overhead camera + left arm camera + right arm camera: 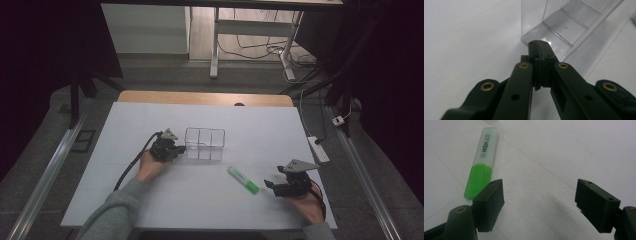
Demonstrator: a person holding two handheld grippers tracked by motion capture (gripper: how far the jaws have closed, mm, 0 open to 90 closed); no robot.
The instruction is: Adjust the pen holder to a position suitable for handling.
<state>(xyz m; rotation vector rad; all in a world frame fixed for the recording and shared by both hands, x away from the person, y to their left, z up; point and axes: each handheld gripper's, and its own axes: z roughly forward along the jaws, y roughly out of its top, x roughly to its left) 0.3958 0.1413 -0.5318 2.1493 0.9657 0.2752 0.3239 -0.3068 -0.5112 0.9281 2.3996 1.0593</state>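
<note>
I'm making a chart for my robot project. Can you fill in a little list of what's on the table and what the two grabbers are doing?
table: white tabletop
box: clear plastic organizer box with compartments, standing upright, nothing visible inside
pen: green highlighter, lying flat between the box and the right gripper
left gripper: jaws shut, holding nothing, tips at the box's bottom corner
right gripper: jaws open, holding nothing, highlighter just beyond one jaw and not between them

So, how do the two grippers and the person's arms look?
Both grippers, left gripper and right gripper, are black with two blocky jaws, brass-coloured rivets on the arms and a grey three-cornered plate on top. A black cable trails from the left one. The sleeve is grey.
</note>
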